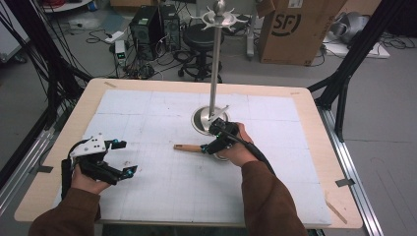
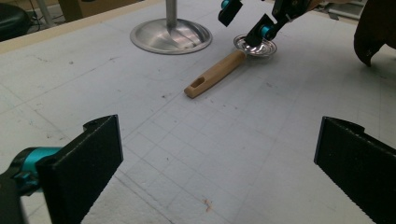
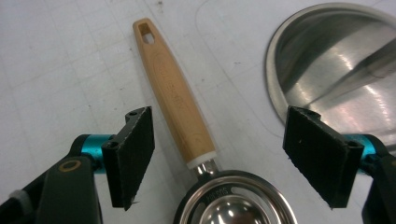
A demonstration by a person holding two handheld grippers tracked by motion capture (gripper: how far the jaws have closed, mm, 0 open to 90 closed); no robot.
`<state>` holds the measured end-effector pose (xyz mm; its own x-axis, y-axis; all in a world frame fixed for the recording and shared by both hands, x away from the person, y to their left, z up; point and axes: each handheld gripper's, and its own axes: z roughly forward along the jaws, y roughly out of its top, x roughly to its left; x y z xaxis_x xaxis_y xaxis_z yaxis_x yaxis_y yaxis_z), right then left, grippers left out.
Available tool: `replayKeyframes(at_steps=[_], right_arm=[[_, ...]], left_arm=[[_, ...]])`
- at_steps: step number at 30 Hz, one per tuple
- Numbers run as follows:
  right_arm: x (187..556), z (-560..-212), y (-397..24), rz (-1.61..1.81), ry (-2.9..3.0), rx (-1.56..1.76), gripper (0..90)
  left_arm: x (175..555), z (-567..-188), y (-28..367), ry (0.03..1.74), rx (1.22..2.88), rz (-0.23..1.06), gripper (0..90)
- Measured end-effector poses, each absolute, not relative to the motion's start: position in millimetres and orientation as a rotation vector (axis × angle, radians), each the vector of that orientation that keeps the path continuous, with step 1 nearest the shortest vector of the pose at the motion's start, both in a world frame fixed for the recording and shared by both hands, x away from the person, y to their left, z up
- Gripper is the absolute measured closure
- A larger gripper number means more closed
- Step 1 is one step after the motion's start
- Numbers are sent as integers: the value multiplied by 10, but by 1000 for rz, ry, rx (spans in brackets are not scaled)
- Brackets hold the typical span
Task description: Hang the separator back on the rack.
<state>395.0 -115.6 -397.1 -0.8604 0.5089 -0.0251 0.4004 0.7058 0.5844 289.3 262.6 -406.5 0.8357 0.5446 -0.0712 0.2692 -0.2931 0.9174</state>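
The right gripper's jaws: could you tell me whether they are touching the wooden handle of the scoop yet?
Apart. In the right gripper view, the right gripper stands open, with white mat visible between each jaw and the wooden handle.

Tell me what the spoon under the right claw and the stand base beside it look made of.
The spoon's tan handle with the slotted end looks like light wood or bamboo, matte, faintly grained. Its round silver bowl looks like polished steel, mirror-bright with stamped lettering. The round dished stand base also looks like stainless steel, with a brushed sheen and streaked reflections.
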Motion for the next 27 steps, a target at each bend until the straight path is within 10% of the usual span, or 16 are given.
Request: replayKeyframes(at_steps=[27], right_arm=[[3963, -4187, -994, 640, 2897, 670, 610]], left_arm=[[2892, -4079, 2602, 610, 1900, 296, 17]])
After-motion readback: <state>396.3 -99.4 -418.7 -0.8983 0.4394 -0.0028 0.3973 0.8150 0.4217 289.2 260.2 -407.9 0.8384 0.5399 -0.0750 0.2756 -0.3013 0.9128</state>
